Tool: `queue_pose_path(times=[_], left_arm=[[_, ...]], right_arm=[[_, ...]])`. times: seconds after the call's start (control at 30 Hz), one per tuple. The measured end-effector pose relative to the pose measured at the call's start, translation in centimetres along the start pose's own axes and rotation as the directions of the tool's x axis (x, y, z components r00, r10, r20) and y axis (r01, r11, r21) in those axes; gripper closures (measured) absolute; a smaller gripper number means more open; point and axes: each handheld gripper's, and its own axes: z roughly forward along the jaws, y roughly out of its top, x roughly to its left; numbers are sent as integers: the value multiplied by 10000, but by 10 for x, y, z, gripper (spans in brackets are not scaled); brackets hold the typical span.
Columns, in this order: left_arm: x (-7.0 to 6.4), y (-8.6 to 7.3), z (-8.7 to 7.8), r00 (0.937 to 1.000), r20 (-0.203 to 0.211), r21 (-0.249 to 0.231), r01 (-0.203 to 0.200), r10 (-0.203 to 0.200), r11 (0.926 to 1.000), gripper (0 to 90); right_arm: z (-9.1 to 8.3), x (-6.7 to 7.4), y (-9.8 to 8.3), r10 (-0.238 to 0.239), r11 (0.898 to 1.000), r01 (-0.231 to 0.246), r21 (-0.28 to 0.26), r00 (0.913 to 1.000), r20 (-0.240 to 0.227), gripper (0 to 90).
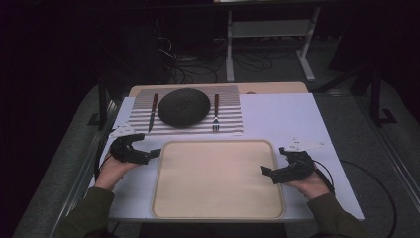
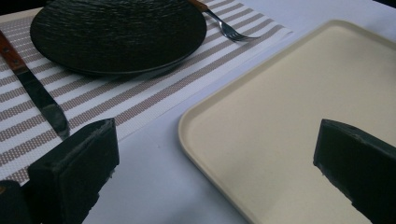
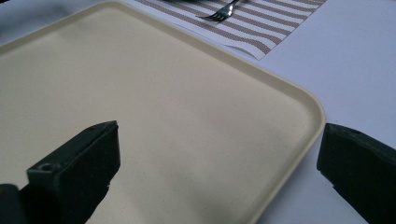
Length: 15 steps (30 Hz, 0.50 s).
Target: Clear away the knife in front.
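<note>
Tray (image 1: 218,178) lies flat on worktop (image 1: 287,114), empty. Left gripper (image 1: 148,154) and right gripper (image 1: 265,172) flank it, fingers apart. Likely light, stiff, smooth: grip opposite rims.

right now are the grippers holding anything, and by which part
Nothing is held: left gripper and right gripper are open, empty, flanking the tray.

Dim overall, the room beyond the table (image 1: 277,116) nearly black (both gripper views soft, slightly grainy up close).
</note>
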Motion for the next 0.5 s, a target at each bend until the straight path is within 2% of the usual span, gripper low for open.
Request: queue_pose_path(times=[0.23,0.5], left_arm=[[6,5,3,9999,-110,-46,92,-92,9999,0],[18,12,8,9989,-431,-41,184,-186,9998,6]], right_arm=[[0,0,0,24,10000,-24,-4,10000,-18,0],[0,-1,0,64,10000,-65,-20,10000,-33,0]])
